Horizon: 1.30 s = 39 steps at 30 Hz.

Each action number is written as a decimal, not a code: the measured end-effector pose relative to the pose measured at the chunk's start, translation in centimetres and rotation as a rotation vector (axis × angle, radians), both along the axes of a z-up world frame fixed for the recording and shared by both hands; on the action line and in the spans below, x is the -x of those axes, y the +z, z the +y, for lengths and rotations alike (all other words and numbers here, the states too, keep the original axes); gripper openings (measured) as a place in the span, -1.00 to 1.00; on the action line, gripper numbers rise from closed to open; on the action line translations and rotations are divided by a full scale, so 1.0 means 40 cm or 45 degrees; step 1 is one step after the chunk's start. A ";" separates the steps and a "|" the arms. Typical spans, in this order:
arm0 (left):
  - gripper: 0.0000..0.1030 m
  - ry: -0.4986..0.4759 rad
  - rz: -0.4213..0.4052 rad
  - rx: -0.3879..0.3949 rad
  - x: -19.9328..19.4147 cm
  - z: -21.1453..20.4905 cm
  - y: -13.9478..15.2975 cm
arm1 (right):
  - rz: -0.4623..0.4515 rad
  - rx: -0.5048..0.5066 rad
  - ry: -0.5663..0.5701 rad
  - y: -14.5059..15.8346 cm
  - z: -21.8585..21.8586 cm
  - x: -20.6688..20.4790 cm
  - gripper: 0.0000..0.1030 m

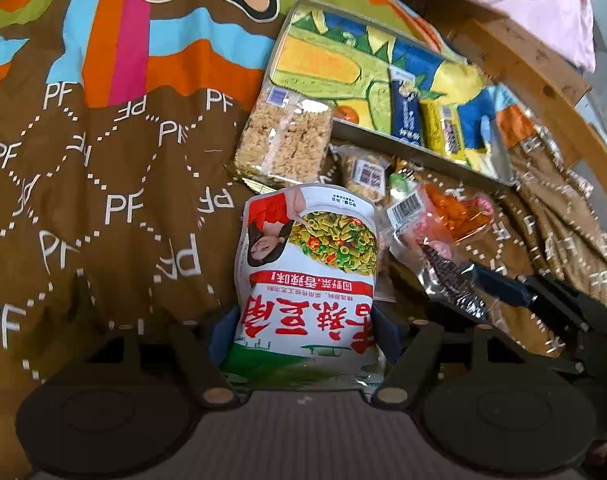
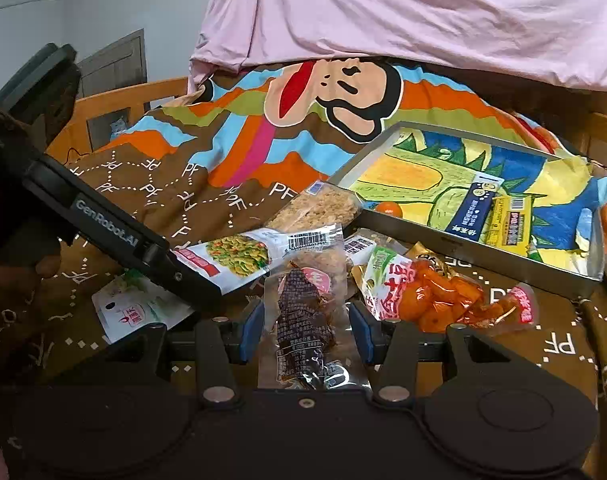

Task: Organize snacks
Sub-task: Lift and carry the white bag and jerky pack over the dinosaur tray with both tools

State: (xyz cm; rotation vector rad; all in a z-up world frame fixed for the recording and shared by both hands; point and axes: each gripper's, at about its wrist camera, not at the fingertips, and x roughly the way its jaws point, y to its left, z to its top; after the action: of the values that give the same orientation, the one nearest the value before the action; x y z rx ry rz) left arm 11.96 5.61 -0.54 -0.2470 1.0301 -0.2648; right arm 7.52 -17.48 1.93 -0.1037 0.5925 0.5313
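My left gripper (image 1: pixel 303 320) is shut on a white and red snack bag (image 1: pixel 307 248) printed with green vegetables, its blue pads pressing both sides. In the right wrist view that bag (image 2: pixel 235 256) hangs lifted above the bedspread from the left gripper (image 2: pixel 207 280). My right gripper (image 2: pixel 307 324) is shut on a clear packet of dark brown snack (image 2: pixel 303 344), which lies low over the pile. From the left wrist view the right gripper (image 1: pixel 475 276) pinches that packet (image 1: pixel 447 276) at its foil end.
A metal tray (image 2: pixel 463 256) with a colourful liner holds a blue sachet (image 2: pixel 477 208), a yellow packet (image 2: pixel 511 220) and a small orange (image 2: pixel 388 209). A rice crisp pack (image 2: pixel 319 204) leans on its corner. An orange snack packet (image 2: pixel 443 300) and a white pouch (image 2: pixel 135 312) lie on the bedspread.
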 end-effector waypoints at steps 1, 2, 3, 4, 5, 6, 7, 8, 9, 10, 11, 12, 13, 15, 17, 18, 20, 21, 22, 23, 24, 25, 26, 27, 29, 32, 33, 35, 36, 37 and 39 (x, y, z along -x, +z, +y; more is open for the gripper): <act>0.44 0.013 -0.010 0.020 0.008 0.001 0.004 | -0.005 -0.001 -0.006 0.004 -0.002 0.006 -0.05; 0.44 0.026 -0.018 0.038 0.015 0.001 0.007 | -0.012 -0.001 -0.011 0.009 -0.005 0.011 -0.05; 0.44 0.040 -0.029 0.056 0.022 0.004 0.011 | -0.020 -0.002 -0.016 0.013 -0.008 0.016 -0.05; 0.44 0.049 -0.036 0.068 0.027 0.005 0.015 | -0.030 -0.003 -0.023 0.019 -0.011 0.022 -0.05; 0.44 0.055 -0.043 0.079 0.032 0.006 0.018 | -0.041 -0.004 -0.030 0.025 -0.014 0.028 -0.05; 0.44 0.061 -0.055 0.089 0.036 0.005 0.023 | -0.051 -0.005 -0.037 0.030 -0.018 0.032 -0.05; 0.44 0.065 -0.069 0.092 0.040 0.004 0.028 | -0.062 -0.007 -0.045 0.036 -0.021 0.036 -0.05; 0.44 0.068 -0.085 0.091 0.045 0.001 0.033 | -0.072 -0.009 -0.053 0.041 -0.025 0.039 -0.05; 0.44 0.070 -0.107 0.088 0.048 -0.004 0.039 | -0.080 -0.011 -0.060 0.047 -0.030 0.042 -0.05; 0.44 0.068 -0.126 0.086 0.050 -0.007 0.046 | -0.089 -0.012 -0.067 0.053 -0.034 0.045 -0.05; 0.44 0.062 -0.145 0.082 0.051 -0.012 0.053 | -0.097 -0.012 -0.073 0.057 -0.039 0.046 -0.05; 0.44 0.056 -0.159 0.078 0.050 -0.016 0.060 | -0.113 -0.011 -0.083 0.064 -0.044 0.049 -0.05; 0.44 0.049 -0.178 0.077 0.049 -0.020 0.069 | -0.125 -0.013 -0.089 0.068 -0.048 0.049 -0.05; 0.44 0.046 -0.204 0.081 0.043 -0.024 0.084 | -0.148 -0.020 -0.107 0.076 -0.056 0.047 -0.05; 0.44 0.041 -0.231 0.084 0.034 -0.029 0.101 | -0.165 -0.027 -0.122 0.084 -0.063 0.042 -0.05; 0.44 0.036 -0.244 0.079 0.029 -0.031 0.108 | -0.178 -0.028 -0.125 0.089 -0.065 0.040 -0.05; 0.44 0.024 -0.281 0.066 0.019 -0.039 0.128 | -0.209 -0.020 -0.124 0.098 -0.067 0.032 -0.05; 0.44 0.019 -0.302 0.056 0.011 -0.046 0.138 | -0.223 -0.018 -0.125 0.103 -0.069 0.024 -0.05; 0.44 0.015 -0.317 0.049 0.002 -0.050 0.147 | -0.232 -0.017 -0.128 0.108 -0.071 0.015 -0.05; 0.44 0.012 -0.330 0.041 -0.009 -0.054 0.156 | -0.241 -0.018 -0.131 0.113 -0.073 0.007 -0.05; 0.44 0.009 -0.337 0.035 -0.020 -0.058 0.162 | -0.255 -0.020 -0.135 0.119 -0.077 -0.006 -0.05; 0.44 0.004 -0.341 0.030 -0.036 -0.062 0.169 | -0.266 -0.023 -0.140 0.124 -0.080 -0.018 -0.05; 0.44 -0.004 -0.346 0.037 -0.053 -0.061 0.175 | -0.276 -0.027 -0.145 0.129 -0.083 -0.030 -0.05; 0.44 -0.010 -0.349 0.052 -0.068 -0.060 0.180 | -0.285 -0.032 -0.151 0.135 -0.087 -0.044 -0.05; 0.44 0.002 -0.340 0.077 -0.102 -0.055 0.187 | -0.301 -0.047 -0.162 0.145 -0.096 -0.074 -0.05; 0.44 0.031 -0.328 0.107 -0.160 -0.047 0.194 | -0.324 -0.051 -0.162 0.156 -0.105 -0.121 -0.05; 0.44 0.036 -0.328 0.099 -0.182 -0.047 0.195 | -0.332 -0.047 -0.163 0.158 -0.107 -0.141 -0.05; 0.44 0.036 -0.337 0.080 -0.221 -0.048 0.197 | -0.342 -0.049 -0.163 0.158 -0.109 -0.181 -0.05; 0.44 0.035 -0.344 0.062 -0.246 -0.051 0.199 | -0.347 -0.050 -0.164 0.157 -0.108 -0.207 -0.05; 0.44 0.033 -0.354 0.048 -0.270 -0.055 0.199 | -0.353 -0.050 -0.167 0.155 -0.107 -0.229 -0.05; 0.44 0.021 -0.374 0.032 -0.313 -0.063 0.201 | -0.356 -0.060 -0.174 0.147 -0.104 -0.274 -0.05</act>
State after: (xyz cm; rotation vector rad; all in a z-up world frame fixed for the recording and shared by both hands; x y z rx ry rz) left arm 24.50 3.09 7.49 -0.2311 0.7348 -0.2898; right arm 18.47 -21.64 7.81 -0.0904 0.3117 0.3888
